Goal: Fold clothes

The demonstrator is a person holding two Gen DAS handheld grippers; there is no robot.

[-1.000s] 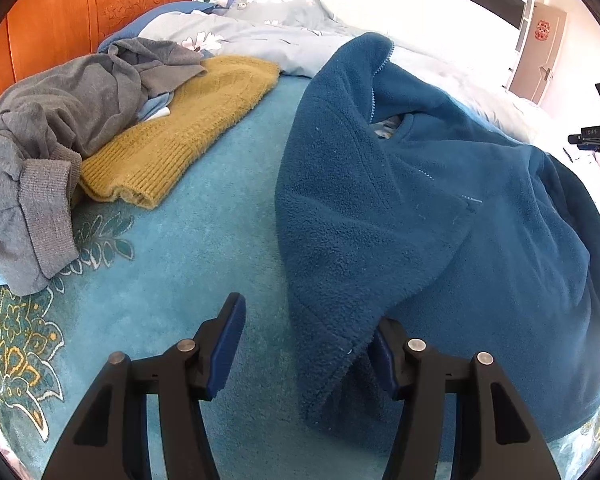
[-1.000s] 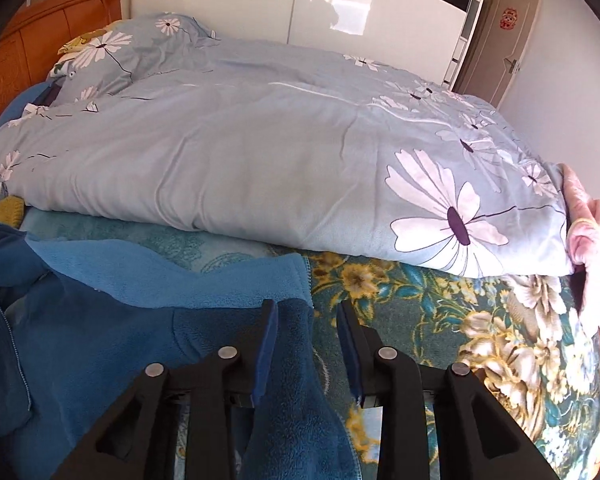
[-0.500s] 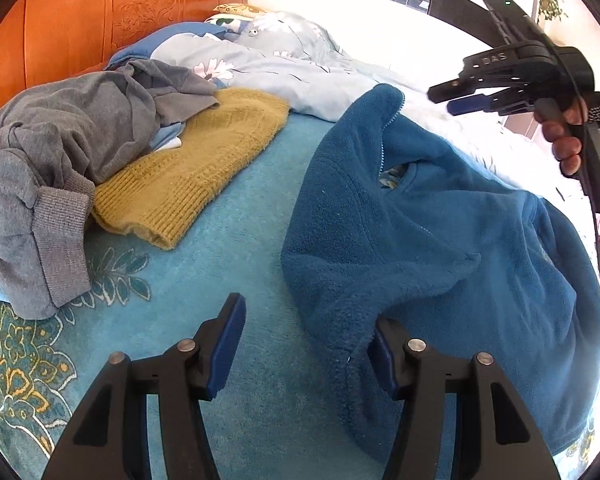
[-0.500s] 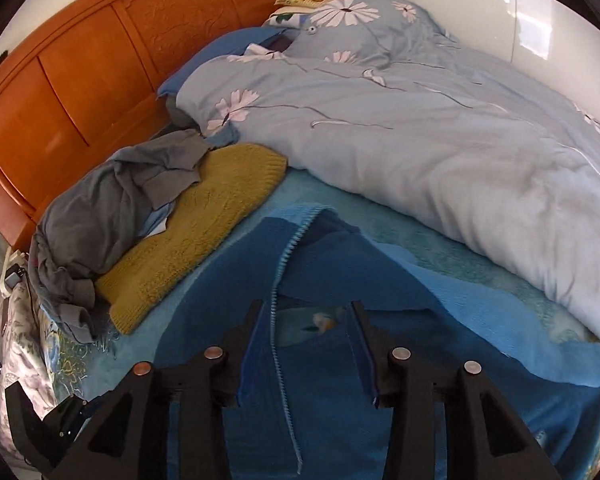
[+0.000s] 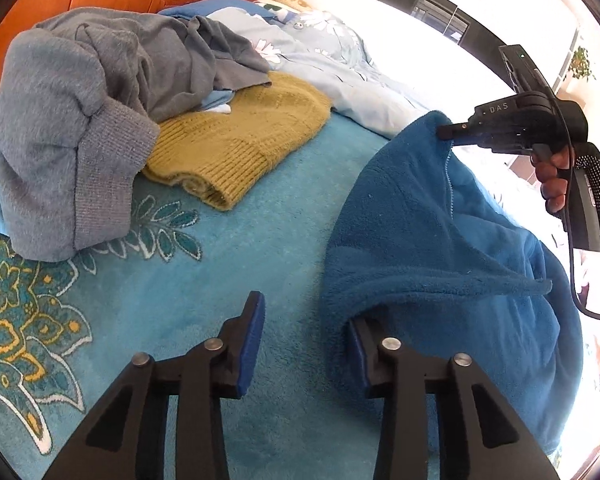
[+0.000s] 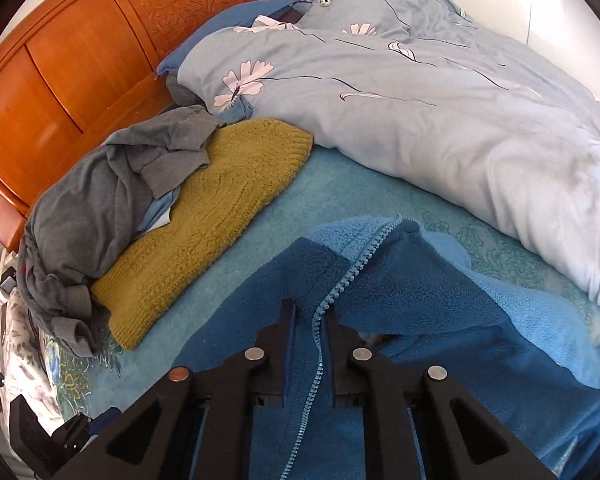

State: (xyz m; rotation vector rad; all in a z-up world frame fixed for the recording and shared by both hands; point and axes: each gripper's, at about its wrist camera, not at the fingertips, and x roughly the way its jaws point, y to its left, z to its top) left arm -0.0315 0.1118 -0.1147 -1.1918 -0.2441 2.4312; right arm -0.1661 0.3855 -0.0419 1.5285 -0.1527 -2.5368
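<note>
Fuzzy blue fleece jacket, ribbed mustard knit, glossy wooden headboard.

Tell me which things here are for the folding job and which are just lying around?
For the job: blue fleece zip jacket, right gripper clamped on it, left gripper.
Lying about: mustard knitted sweater, crumpled grey garment, flowered light-blue duvet.

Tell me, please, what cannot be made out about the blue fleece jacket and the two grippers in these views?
- Left wrist view: the left gripper's right finger is partly under the blue fleece jacket; contact is hidden.
- Left wrist view: the right gripper's tips are buried in the collar.
- Right wrist view: the jacket's lower part is cut off by the bottom edge.
- Both views: the sleeves are folded out of sight.
</note>
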